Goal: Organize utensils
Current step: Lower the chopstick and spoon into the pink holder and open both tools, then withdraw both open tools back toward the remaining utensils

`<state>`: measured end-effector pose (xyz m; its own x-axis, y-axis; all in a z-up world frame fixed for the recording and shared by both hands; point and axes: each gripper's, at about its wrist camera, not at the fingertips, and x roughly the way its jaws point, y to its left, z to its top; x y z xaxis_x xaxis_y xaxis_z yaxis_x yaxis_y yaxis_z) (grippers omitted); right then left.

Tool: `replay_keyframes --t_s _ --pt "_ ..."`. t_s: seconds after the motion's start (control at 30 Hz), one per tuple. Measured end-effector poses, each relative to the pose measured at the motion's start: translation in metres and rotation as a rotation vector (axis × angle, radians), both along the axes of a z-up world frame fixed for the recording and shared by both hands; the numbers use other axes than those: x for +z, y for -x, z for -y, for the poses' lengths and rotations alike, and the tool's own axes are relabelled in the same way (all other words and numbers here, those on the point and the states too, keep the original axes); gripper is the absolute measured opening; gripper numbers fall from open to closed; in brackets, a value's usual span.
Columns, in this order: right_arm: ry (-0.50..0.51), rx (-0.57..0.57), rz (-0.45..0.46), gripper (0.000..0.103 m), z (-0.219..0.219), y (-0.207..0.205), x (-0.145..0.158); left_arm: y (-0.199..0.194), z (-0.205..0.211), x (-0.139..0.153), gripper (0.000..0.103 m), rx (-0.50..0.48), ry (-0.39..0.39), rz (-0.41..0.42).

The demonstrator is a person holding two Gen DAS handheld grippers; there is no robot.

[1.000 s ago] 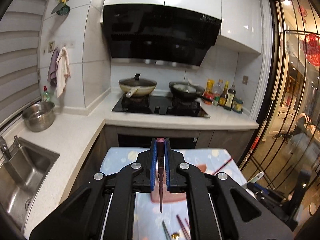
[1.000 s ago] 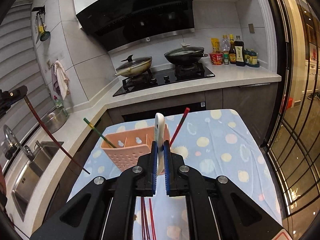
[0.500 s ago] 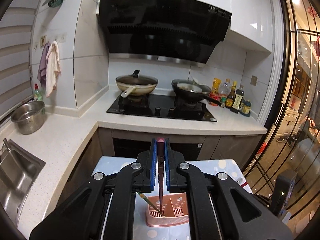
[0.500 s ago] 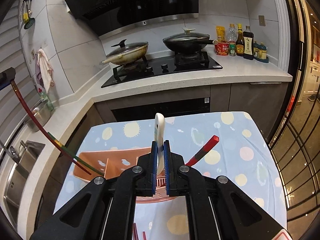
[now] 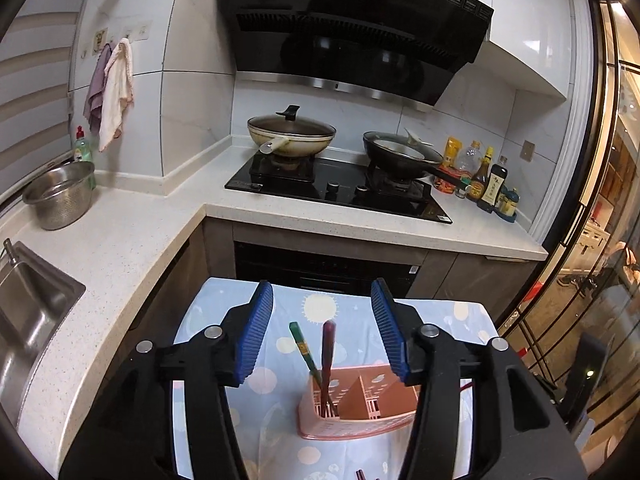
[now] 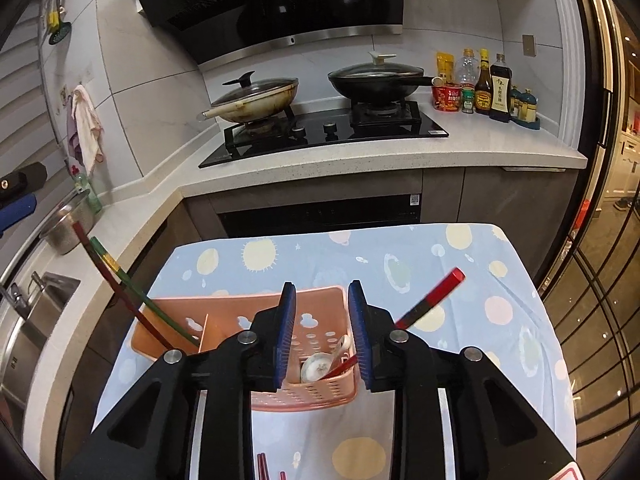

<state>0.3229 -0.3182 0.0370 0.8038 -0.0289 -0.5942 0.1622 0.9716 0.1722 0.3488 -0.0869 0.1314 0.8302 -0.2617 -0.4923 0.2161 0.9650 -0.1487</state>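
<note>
A pink utensil basket [image 5: 356, 420] [image 6: 236, 320] stands on the patterned tablecloth. My left gripper [image 5: 322, 330] is open and empty above it. A dark red chopstick [image 5: 327, 356] and a green chopstick [image 5: 305, 354] stand in the basket's left compartment, as the right wrist view shows too [image 6: 120, 300]. My right gripper [image 6: 322, 334] is open and empty over the basket's right compartment, where a white ceramic spoon [image 6: 320, 366] lies beside a red chopstick [image 6: 434, 298] that leans out to the right.
More red chopsticks [image 6: 262, 466] lie on the cloth near the front edge. Beyond the table are a counter with a hob, two pans [image 5: 292, 134] [image 5: 400, 154], sauce bottles [image 6: 492, 88], a steel bowl [image 5: 60, 196] and a sink [image 5: 24, 304].
My left gripper opened and let go of the dark red chopstick, which now stands in the basket. My right gripper opened and the white spoon dropped into the right compartment.
</note>
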Motion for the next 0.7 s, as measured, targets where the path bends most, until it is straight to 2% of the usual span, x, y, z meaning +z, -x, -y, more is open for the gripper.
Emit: replay_keyframes --t_s 0.27,0.4,0.7 --pt "-0.024 0.003 0.043 0.027 -0.001 0.034 0.021 0.031 -0.012 0.004 0.049 0.002 -0.029 0.009" --pt "-0.035 0.007 0.061 0.034 -0.004 0.064 0.029 0.054 -0.018 0.001 0.050 -0.006 -0.046 0.008" --pt "-0.036 0.004 0.045 0.034 -0.014 0.142 0.019 0.115 -0.027 -0.020 0.050 -0.040 -0.089 -0.024"
